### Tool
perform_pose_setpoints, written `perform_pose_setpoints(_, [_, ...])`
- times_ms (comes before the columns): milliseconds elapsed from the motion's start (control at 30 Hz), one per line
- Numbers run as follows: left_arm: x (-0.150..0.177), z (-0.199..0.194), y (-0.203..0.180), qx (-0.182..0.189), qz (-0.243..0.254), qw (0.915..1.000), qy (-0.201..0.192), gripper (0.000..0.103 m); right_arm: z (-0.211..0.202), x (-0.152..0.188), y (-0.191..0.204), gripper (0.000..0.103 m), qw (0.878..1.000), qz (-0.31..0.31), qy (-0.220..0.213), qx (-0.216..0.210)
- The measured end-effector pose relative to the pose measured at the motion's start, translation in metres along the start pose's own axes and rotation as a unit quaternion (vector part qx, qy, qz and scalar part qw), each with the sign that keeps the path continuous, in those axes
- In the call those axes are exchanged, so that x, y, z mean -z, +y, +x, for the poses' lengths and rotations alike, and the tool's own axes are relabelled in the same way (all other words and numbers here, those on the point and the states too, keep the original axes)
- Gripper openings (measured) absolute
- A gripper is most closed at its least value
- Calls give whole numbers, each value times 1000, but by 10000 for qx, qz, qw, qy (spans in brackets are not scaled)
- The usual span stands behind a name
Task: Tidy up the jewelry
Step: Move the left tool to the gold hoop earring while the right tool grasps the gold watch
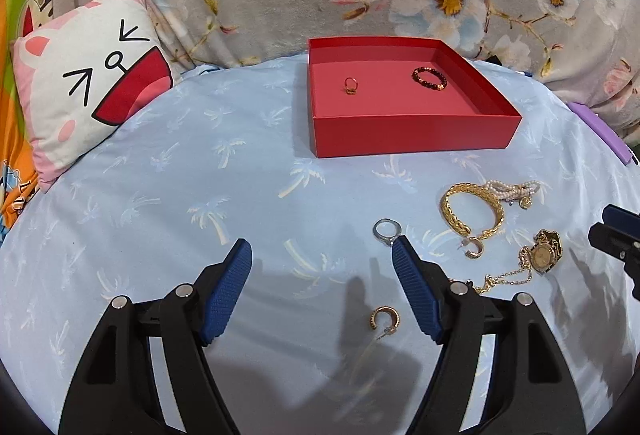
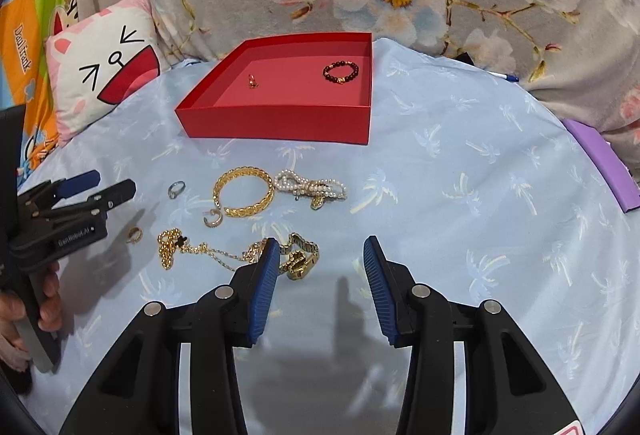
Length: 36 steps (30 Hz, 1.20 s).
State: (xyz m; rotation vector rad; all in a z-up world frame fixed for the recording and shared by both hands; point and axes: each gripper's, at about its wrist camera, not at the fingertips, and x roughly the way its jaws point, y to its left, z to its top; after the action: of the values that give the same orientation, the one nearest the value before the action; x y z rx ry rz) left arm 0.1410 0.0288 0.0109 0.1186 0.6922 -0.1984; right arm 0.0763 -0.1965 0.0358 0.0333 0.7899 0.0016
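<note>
Gold hoop earring lies flat | left hand-held gripper spread | right hand-held gripper spread

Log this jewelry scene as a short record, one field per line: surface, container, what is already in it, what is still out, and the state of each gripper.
surface: blue palm-print sheet
container: red box, open, no lid in view
in box: gold ring; dark beaded bracelet
still out: gold bangle; pearl bracelet; silver ring; two gold hoop earrings; gold chain; gold watch
left gripper: open, holding nothing
right gripper: open, holding nothing
</note>
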Motion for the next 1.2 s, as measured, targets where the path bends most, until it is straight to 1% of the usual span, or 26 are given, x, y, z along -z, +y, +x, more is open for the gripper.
perform_pose_setpoints(100, [4,-5,-4,50,87,9999,-63,70,1,4,3,43,10000,-22,0,14])
perform_pose_setpoints(200, [8,-7,-5,192,79,9998,14,70,5,11,8,43,9999,-124,55,89])
perform_pose_setpoints(300, [12,-9,-5,313,60,9995,78,70,11,16,11,43,9997,-209,127,57])
perform_pose_setpoints(400, [14,-10,-4,354,15,9993,90,71,17,18,11,43,9996,-166,215,-117])
perform_pose_setpoints(600, [15,-5,-3,427,-64,9988,239,74,24,18,19,43,9986,-126,346,-369])
perform_pose_setpoints(733, [16,-5,-4,493,-40,9984,267,74,30,20,27,35,9977,-205,479,-443])
perform_pose_setpoints(833, [17,-4,-5,536,-18,9981,318,74,34,20,29,34,9975,-219,504,-442])
perform_pose_setpoints(967, [17,-2,-6,576,-6,9976,372,74,41,14,26,28,9969,-59,558,-559])
perform_pose_setpoints(1100, [17,0,-7,597,-11,9973,430,74,49,8,22,26,9964,96,566,-622])
perform_pose_setpoints(1200, [17,0,-7,601,-10,9973,427,74,53,4,19,17,9959,173,578,-674])
